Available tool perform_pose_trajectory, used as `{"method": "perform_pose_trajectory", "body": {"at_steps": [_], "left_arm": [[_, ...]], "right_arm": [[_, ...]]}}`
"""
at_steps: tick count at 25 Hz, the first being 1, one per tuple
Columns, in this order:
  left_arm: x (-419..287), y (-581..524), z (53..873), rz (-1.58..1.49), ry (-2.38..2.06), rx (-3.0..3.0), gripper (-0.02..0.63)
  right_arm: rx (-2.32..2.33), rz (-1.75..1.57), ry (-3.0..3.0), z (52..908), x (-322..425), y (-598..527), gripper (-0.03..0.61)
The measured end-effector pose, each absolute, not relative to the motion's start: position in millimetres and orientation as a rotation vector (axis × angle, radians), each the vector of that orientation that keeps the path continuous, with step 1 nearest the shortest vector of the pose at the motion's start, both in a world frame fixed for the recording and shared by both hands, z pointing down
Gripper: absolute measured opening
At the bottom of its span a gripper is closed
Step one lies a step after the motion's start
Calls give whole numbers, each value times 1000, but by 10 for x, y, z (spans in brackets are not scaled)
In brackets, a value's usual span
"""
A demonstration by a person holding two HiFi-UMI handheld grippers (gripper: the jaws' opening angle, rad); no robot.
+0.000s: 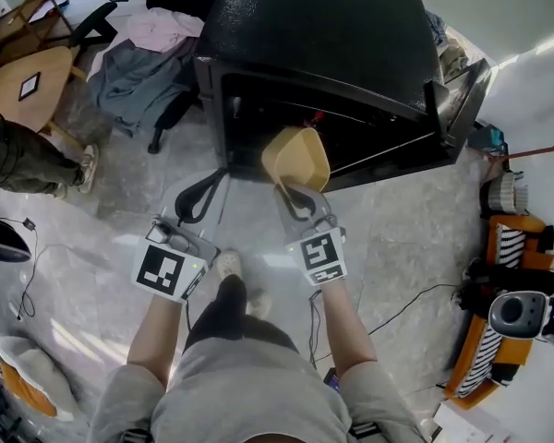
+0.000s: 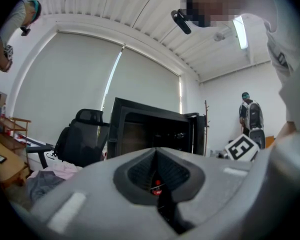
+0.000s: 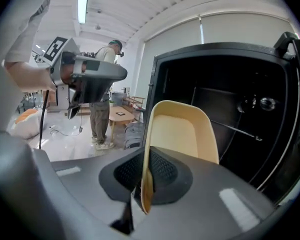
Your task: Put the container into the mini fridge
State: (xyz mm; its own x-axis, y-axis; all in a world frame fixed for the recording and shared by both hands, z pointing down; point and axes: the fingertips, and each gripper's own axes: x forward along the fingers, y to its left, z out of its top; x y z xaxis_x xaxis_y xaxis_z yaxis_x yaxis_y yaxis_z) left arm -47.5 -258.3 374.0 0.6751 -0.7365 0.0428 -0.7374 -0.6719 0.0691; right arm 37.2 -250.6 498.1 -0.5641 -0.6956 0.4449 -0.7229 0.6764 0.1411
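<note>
The right gripper (image 1: pixel 291 192) carries the tan plastic container (image 1: pixel 295 155) by one side wall, its jaws pinching that thin wall edge-on, as the right gripper view shows (image 3: pixel 145 169). This leaves the container tilted, with its hollow (image 3: pixel 182 129) turned back toward the person rather than level. Such a one-wall hold keeps the gripper's bulk behind the load, which probably helps in reaching into a cavity. The container hangs at the mouth of the black mini fridge (image 1: pixel 323 26), over the lower front edge of the opening and nearer the left frame (image 3: pixel 152 94) than the right, and it is not yet set down. The fridge door (image 1: pixel 462 104) is swung out to the right, so the whole front is open. Inside, a wire shelf (image 3: pixel 240 129) crosses the dark cavity, and the container will likely need to go clear of it and be levelled before release. The left gripper (image 1: pixel 203 192) is held lower and to the left, over the pale stone floor (image 1: pixel 397 238), with its jaws pressed together on nothing (image 2: pixel 157 171). It appears to be parked out of the carrying path. An office chair (image 1: pixel 148 72) draped with clothes stands off the fridge's left side, well clear of the approach
</note>
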Motion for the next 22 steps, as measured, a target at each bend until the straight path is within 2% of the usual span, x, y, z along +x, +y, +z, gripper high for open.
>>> {"method": "perform_pose_trajectory", "body": {"at_steps": [22], "left_arm": [[-467,-2792,4457,105,-1175,2818,2]], "right_arm": [[700,-191,-2092,6200,521,-3318,8]]}}
